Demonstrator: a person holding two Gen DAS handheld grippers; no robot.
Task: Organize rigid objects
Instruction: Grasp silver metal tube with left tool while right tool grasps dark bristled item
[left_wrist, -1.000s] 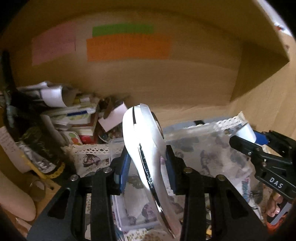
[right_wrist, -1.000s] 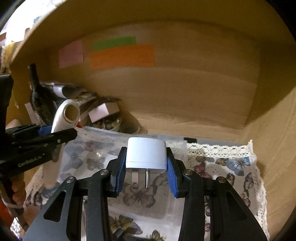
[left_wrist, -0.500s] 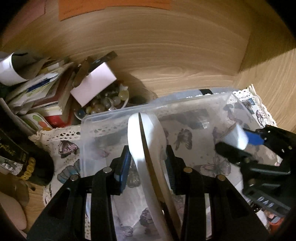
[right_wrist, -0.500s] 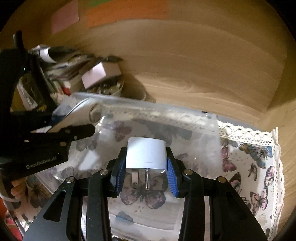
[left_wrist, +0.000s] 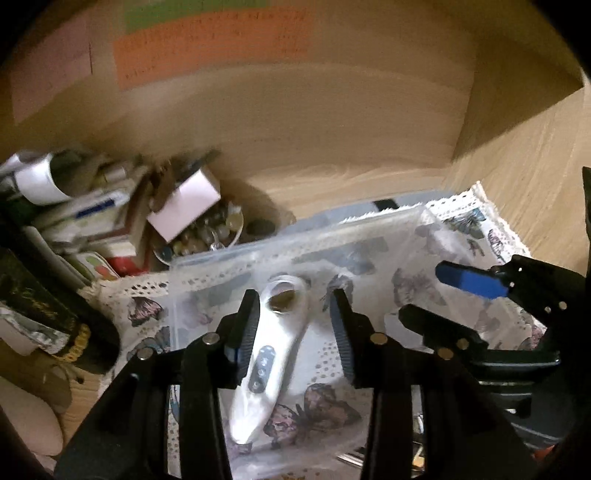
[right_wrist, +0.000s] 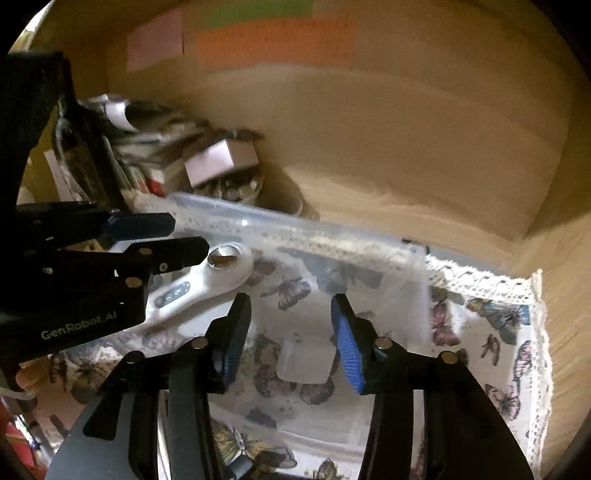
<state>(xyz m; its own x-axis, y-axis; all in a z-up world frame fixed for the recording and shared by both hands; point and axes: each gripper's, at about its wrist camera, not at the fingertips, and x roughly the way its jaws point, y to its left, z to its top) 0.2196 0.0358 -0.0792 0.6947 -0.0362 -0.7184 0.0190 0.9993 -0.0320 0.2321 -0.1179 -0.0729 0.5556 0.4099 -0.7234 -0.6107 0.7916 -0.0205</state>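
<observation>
"GenRobot.AI"-marked left gripper (right_wrist: 184, 236) and right gripper (right_wrist: 291, 336) gape, released; white handheld device (left_wrist: 266, 354) and plug adapter (right_wrist: 304, 360) lie in clear bin (right_wrist: 295, 229).

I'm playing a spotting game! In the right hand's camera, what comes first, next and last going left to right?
Left gripper → white handheld device → white plug adapter → butterfly cloth's lace edge.

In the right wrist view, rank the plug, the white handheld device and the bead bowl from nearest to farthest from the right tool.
1. Plug: between the right tool's open fingers, in the bin.
2. Device: to the left, by the left tool.
3. Bowl: beyond the bin, far left.
</observation>
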